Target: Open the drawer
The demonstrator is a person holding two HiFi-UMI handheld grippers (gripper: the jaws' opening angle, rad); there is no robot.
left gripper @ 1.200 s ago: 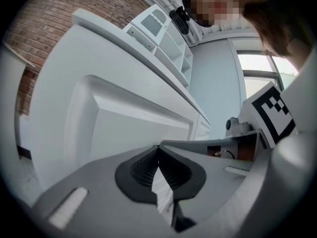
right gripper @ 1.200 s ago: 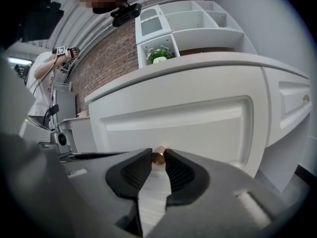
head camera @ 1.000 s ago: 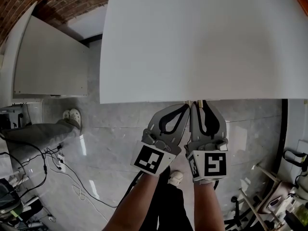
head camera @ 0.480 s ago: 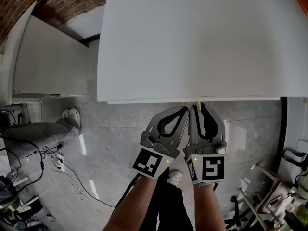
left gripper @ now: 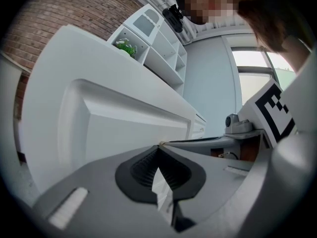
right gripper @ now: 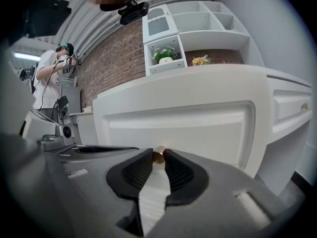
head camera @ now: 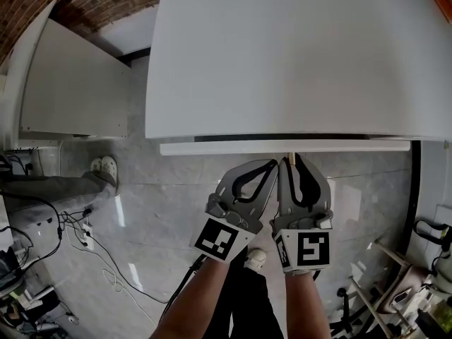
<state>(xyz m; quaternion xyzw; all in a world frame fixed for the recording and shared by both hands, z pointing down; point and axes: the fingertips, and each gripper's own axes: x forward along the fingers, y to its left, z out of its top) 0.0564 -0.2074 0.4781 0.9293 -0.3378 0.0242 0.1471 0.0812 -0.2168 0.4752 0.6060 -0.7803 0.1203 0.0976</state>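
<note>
The white drawer front [head camera: 282, 147] juts out a little from under the white counter top [head camera: 296, 55], with a dark gap behind it. A small brass knob [right gripper: 158, 156] sits in the middle of the drawer front [right gripper: 198, 128]. My right gripper [right gripper: 158, 157] is shut on that knob, one pad on each side. In the head view the right gripper [head camera: 290, 159] touches the drawer's front edge. My left gripper [head camera: 274, 162] lies close beside it, angled inward. The left gripper [left gripper: 159, 146] is shut with its tips together and nothing in it, facing the drawer front [left gripper: 124, 128].
A white cabinet [head camera: 70, 90] stands at the left, with cables [head camera: 78, 239] on the grey tiled floor and a person's leg and shoe [head camera: 106, 169] near it. A white shelf unit with plants [right gripper: 166, 53] rises behind the counter. Equipment clutters the right floor edge [head camera: 424, 288].
The drawer front has slid out from under the counter toward me, and a dark gap has opened behind it. Both grippers have drawn back slightly with it.
</note>
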